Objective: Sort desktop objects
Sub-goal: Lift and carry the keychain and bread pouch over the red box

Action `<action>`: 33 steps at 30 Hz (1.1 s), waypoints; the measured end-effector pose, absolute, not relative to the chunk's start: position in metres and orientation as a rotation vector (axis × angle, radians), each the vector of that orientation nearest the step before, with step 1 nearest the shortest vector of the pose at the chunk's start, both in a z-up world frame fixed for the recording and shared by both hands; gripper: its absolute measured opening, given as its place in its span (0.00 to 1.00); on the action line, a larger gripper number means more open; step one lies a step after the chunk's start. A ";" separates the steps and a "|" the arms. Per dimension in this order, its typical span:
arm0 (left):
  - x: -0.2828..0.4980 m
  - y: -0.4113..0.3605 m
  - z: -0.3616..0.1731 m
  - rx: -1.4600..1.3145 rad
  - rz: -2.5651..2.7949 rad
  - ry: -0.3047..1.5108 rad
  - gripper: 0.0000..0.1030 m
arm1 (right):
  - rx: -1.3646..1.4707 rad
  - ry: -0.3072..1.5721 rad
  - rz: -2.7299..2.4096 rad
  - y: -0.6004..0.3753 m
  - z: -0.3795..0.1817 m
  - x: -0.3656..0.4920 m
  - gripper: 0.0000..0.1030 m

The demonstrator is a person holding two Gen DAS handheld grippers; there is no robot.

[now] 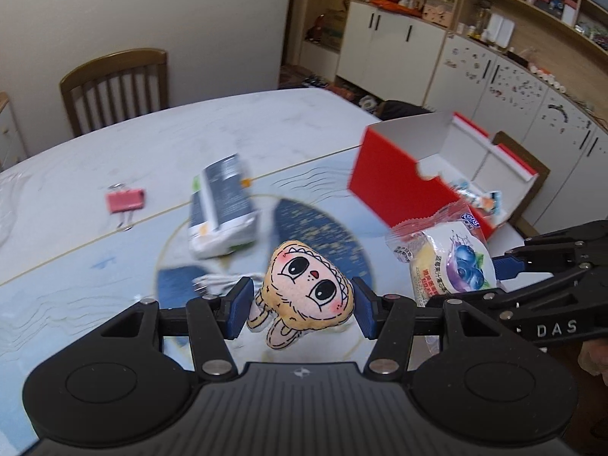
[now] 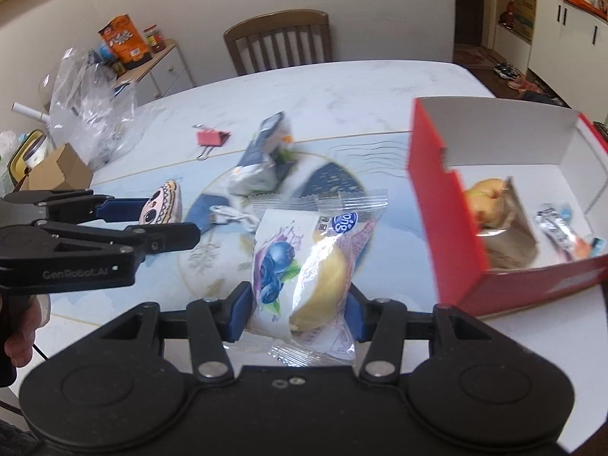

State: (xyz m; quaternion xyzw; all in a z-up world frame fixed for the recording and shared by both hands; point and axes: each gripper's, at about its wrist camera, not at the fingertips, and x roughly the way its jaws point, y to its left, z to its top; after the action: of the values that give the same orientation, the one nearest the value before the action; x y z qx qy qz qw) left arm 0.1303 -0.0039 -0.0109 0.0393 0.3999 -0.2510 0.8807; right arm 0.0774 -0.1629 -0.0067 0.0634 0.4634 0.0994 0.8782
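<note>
Marble tabletop (image 1: 159, 140) is carrying the clutter beside the red box (image 2: 448, 224). Left gripper (image 1: 302, 304) is clamping the plush toy (image 1: 304, 285); right gripper (image 2: 298, 306) is pinching the blueberry bread packet (image 2: 304, 266) near the box — slick wrapper risks slipping out mid-carry.

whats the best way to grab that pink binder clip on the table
Grip the pink binder clip across its flat pink body, coming straight down from above. It lies flat on the bare table, with thin wire handles sticking out that would slip between the jaws. Both grippers look full now, so one must unload first.
</note>
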 end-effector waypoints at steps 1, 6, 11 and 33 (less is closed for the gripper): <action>0.130 -0.009 -0.010 0.082 -0.528 0.832 0.53 | 0.138 0.965 0.203 -0.169 -0.005 0.077 0.48; 0.134 -0.036 -0.005 0.080 -0.556 0.826 0.53 | 0.167 0.960 0.183 -0.201 0.001 0.077 0.48; 0.138 -0.063 0.004 0.081 -0.571 0.802 0.53 | 0.171 0.943 0.169 -0.235 0.009 0.081 0.48; 0.157 -0.213 0.011 0.193 -0.671 0.778 0.53 | 0.122 0.944 0.102 -0.375 0.008 0.115 0.48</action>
State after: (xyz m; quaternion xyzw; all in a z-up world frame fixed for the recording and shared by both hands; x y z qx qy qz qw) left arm 0.1569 -0.2130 0.0108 0.0923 0.3713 -0.3205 0.8665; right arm 0.1153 -0.3748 0.0084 0.0587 0.4540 0.0489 0.8877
